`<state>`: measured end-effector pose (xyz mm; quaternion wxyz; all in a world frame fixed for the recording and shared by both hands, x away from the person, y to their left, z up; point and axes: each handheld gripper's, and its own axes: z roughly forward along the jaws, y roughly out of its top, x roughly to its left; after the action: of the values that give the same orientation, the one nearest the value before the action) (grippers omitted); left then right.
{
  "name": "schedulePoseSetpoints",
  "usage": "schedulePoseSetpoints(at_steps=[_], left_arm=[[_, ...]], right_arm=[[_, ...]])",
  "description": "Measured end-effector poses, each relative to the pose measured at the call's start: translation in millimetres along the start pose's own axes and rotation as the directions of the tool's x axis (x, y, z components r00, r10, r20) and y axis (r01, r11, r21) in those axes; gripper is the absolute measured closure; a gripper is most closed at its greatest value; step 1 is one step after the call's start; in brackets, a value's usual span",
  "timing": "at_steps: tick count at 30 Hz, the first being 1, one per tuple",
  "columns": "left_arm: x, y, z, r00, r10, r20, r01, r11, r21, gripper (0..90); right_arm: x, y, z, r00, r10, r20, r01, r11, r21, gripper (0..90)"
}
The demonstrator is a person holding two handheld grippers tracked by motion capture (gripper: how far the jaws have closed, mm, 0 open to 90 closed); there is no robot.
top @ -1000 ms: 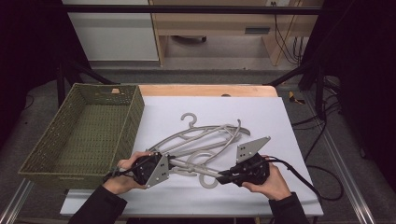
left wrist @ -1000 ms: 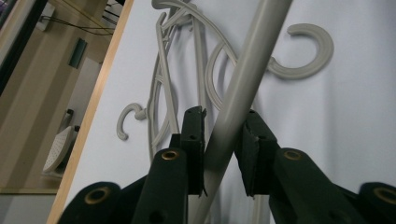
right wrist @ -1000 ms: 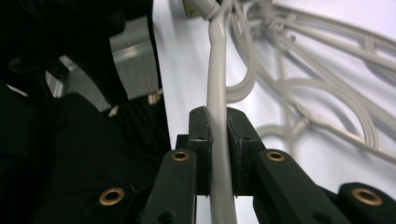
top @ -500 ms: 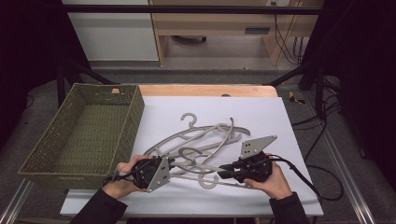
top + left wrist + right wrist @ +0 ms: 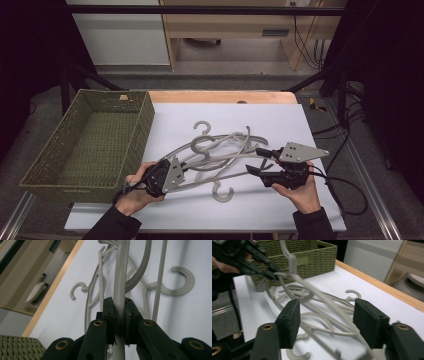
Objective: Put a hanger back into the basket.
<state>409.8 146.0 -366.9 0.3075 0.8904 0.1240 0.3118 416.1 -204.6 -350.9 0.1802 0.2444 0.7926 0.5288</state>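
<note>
Your high view looks forward and down over the whole white table. Both gripper views sit close and low, sharing the grey plastic hangers and the green woven basket at far left.

Basket is sitting at the table's left edge, hangers are lying mid-table right of it, toward the front edge.

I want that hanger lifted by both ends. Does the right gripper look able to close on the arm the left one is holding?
Probably yes. The right gripper is open, its jaws either side of the hanger, and the left gripper grips its far end.
</note>
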Motion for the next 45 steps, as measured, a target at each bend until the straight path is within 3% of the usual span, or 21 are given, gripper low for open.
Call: schedulePoseSetpoints(at_steps=[6, 10, 11, 13, 17, 19, 22, 23, 27, 32, 39, 41, 45], left_arm=[[10.8, -5.3, -12.0, 0.9912, -0.127, -0.038, 0.126, 0.9917, -0.022, 81.7], [20.1, -9.3, -20.4, 0.9778, -0.200, -0.063, 0.198, 0.9796, -0.035, 81.8], [23.1, -9.8, -23.1, 0.9742, -0.214, -0.073, 0.211, 0.9767, -0.037, 81.8], [28.2, -9.9, -27.9, 0.9701, -0.229, -0.081, 0.227, 0.9733, -0.035, 81.7], [44.2, -6.6, -44.5, 0.9597, -0.262, -0.103, 0.259, 0.9652, -0.034, 81.7], [48.1, -5.5, -48.7, 0.9591, -0.262, -0.107, 0.261, 0.9650, -0.028, 81.7], [63.3, -2.0, -64.3, 0.9496, -0.292, -0.113, 0.289, 0.9562, -0.048, 81.7], [63.3, -2.0, -64.3, 0.9496, -0.292, -0.113, 0.289, 0.9562, -0.048, 81.7], [82.6, -1.6, -78.9, 0.9411, -0.315, -0.124, 0.310, 0.9491, -0.055, 81.7], [104.8, -5.9, -93.0, 0.9335, -0.325, -0.152, 0.321, 0.9458, -0.051, 81.7], [131.6, -20.0, -102.4, 0.9089, -0.351, -0.226, 0.350, 0.9357, -0.042, 81.7], [139.4, -28.9, -103.7, 0.8994, -0.365, -0.240, 0.368, 0.9291, -0.033, 81.7], [150.2, -47.9, -106.7, 0.8871, -0.372, -0.274, 0.382, 0.9239, -0.015, 81.7]], right_arm=[[-7.0, -13.3, -9.1, 0.9968, 0.058, 0.055, -0.057, 0.998, -0.018, 24.6], [-10.8, -23.2, -15.6, 0.9902, 0.096, 0.102, -0.094, 0.995, -0.016, 17.1], [-13.3, -28.8, -16.9, 0.9837, 0.115, 0.139, -0.114, 0.993, -0.012, 12.9], [-14.2, -30.7, -17.2, 0.9809, 0.126, 0.149, -0.126, 0.992, -0.009, 11.7], [-20.3, -41.8, -18.6, 0.9655, 0.168, 0.199, -0.170, 0.985, -0.004, 6.1], [-21.0, -43.0, -18.4, 0.9621, 0.170, 0.213, -0.174, 0.985, 0.000, 4.7], [-22.4, -46.5, -17.9, 0.9549, 0.184, 0.233, -0.189, 0.982, -0.005, 3.8], [-22.4, -46.5, -17.9, 0.9549, 0.184, 0.233, -0.189, 0.982, -0.005, 3.8], [-23.1, -48.8, -16.6, 0.9553, 0.185, 0.231, -0.191, 0.982, 0.004, 3.9], [-23.6, -50.1, -15.2, 0.9539, 0.184, 0.237, -0.193, 0.981, 0.013, 4.0], [-24.2, -50.3, -17.1, 0.9509, 0.192, 0.243, -0.200, 0.980, 0.008, 3.5], [-24.8, -50.5, -17.4, 0.9505, 0.191, 0.245, -0.199, 0.980, 0.005, 3.3], [-25.2, -51.2, -16.9, 0.9509, 0.194, 0.242, -0.202, 0.979, 0.009, 3.0]])
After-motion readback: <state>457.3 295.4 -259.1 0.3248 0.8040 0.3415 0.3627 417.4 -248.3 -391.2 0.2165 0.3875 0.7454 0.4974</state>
